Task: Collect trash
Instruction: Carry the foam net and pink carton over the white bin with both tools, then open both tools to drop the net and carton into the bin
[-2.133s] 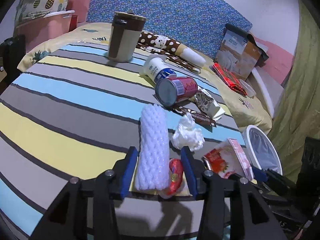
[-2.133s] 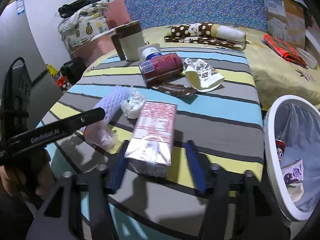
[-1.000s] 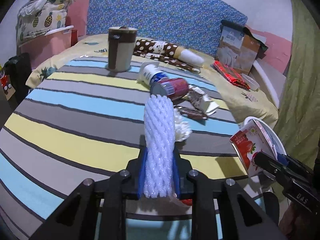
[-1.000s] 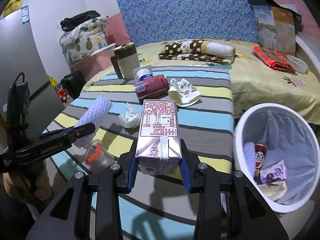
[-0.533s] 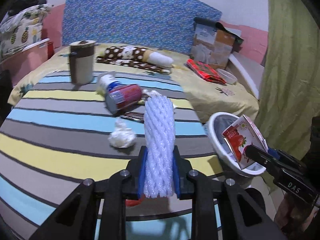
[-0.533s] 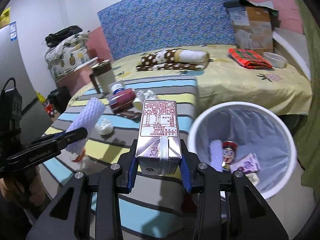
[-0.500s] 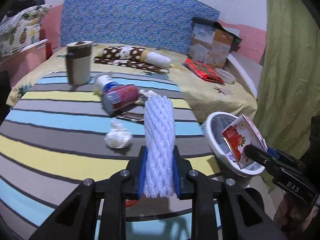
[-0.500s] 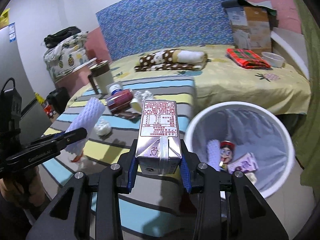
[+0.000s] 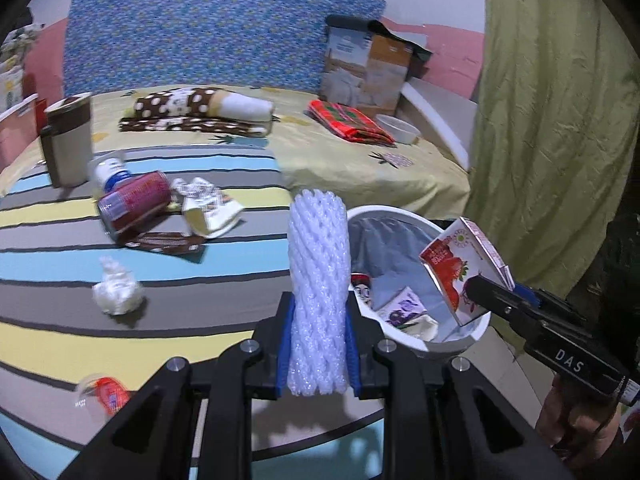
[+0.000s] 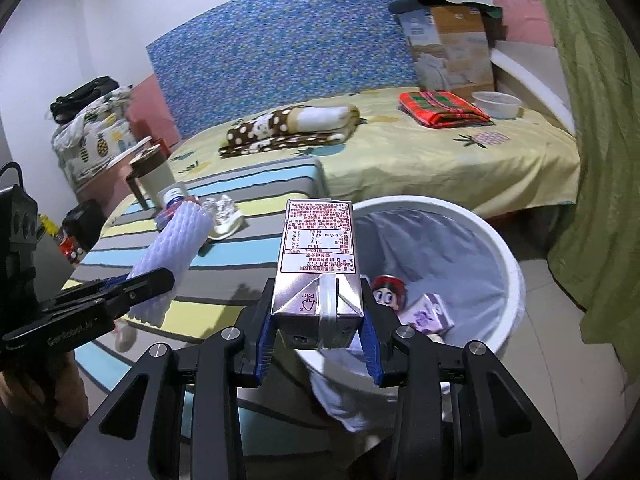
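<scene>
I am holding two pieces of trash at once. The left gripper (image 9: 319, 354) is clamped on the white foam net sleeve (image 9: 319, 280), its blue pads pressing the lower part so the sleeve is standing up the centre of the left wrist frame. The foam is pinching in between the pads, so I am judging it very light, soft and springy; gripping it low is working, though it may cling to the pads on release.

The right gripper (image 10: 318, 338) is clamped on the drink carton (image 10: 318, 256), jaws closed against its two side faces near the folded end, with the printed panel running up the middle of the right wrist frame. I am reading the carton as light, probably empty, with stiff walls that could buckle under a harder squeeze; the flat sides are the sensible place to hold it.

The white trash bin (image 10: 508, 268) is sitting at lower right of the right wrist frame, partly behind the carton, with wrappers already lying inside. In the left wrist view the carton (image 9: 460, 268) is hanging over the bin's right-hand rim, while the foam sleeve is showing just left of the bin, over the striped cloth's edge as far as I can judge.

A red can (image 9: 134, 204), a crumpled tissue (image 9: 118, 296) and a torn wrapper (image 9: 208, 210) are still lying on the striped cloth (image 9: 60, 344) at left.
</scene>
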`<state>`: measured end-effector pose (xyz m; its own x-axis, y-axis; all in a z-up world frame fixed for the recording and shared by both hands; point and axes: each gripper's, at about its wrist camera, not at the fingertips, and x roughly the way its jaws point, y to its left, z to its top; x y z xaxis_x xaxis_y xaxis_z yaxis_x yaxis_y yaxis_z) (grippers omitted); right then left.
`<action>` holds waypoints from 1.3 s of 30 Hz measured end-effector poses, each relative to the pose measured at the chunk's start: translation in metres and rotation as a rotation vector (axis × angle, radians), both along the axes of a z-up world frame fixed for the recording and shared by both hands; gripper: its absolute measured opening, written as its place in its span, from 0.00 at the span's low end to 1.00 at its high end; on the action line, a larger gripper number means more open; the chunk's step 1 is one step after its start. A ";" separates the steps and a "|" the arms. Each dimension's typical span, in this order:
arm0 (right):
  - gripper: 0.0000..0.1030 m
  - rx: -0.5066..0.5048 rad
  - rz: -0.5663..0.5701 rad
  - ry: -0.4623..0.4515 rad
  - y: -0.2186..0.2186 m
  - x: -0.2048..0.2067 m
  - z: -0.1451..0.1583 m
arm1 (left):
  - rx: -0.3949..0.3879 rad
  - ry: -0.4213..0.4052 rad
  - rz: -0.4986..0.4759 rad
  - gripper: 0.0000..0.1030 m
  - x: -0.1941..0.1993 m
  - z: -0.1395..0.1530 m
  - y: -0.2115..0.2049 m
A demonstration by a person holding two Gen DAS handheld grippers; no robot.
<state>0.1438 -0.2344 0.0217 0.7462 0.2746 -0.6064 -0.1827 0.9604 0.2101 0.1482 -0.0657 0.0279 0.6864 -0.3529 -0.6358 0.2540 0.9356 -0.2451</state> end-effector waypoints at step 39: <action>0.44 0.031 -0.045 0.049 -0.028 0.007 -0.014 | -0.076 0.035 -0.113 0.51 0.037 -0.015 -0.045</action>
